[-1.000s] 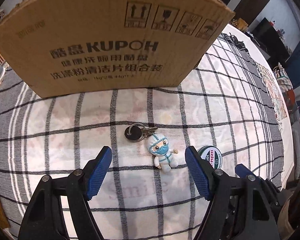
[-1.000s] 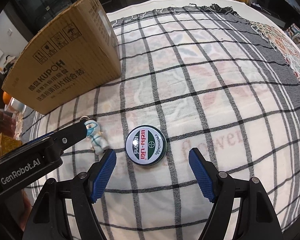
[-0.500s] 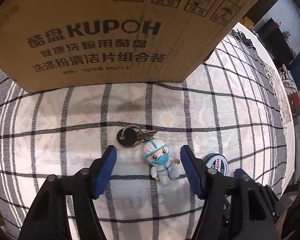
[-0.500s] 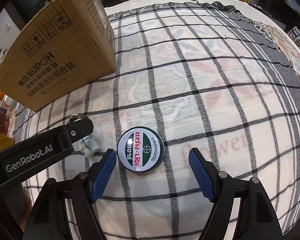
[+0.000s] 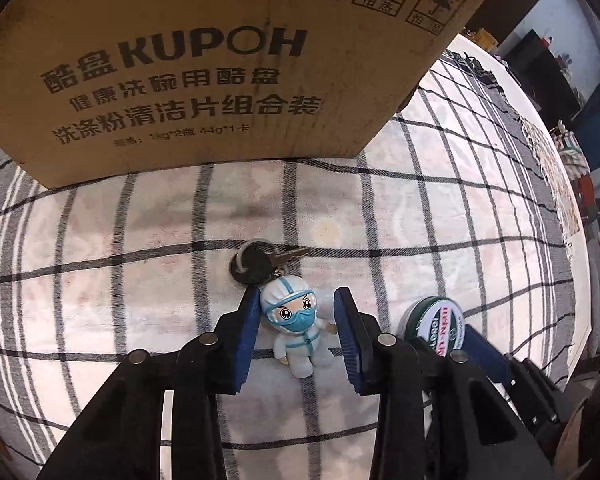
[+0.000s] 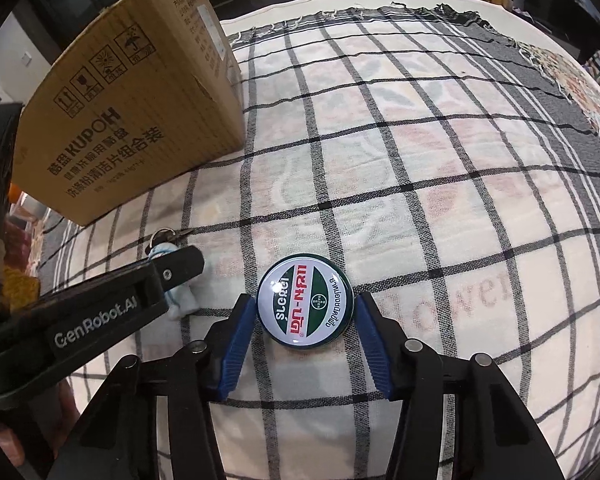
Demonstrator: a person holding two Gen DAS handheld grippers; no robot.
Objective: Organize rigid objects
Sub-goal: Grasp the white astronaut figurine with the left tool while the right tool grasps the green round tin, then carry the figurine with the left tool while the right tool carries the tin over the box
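Both tools are at the grasping step, each set over its own item on the checked cloth (image 6: 420,168) covering the worktop. The left tool (image 5: 296,320) has just been closing around the small masked figure (image 5: 296,328), which lies near the middle of the cloth with a key (image 5: 254,266) on a ring attached at its head. Its left pad touches the figure's head, while a sliver of cloth shows beside the right pad, so the grip looks narrow but not quite complete. The right tool (image 6: 305,320) has just been closing too, and its blue pads now press both sides of the round green tin (image 6: 305,306), just right of the figure.

The next move probably calls for finishing the left squeeze, then lifting both items and carrying them to the cardboard box (image 5: 204,64) at the far left, the key dangling.

The left view shows the figure's face and the key; the right view hides most of the figure behind the left tool's arm. Only the right view shows the tin's label squarely and the box's open top edge.
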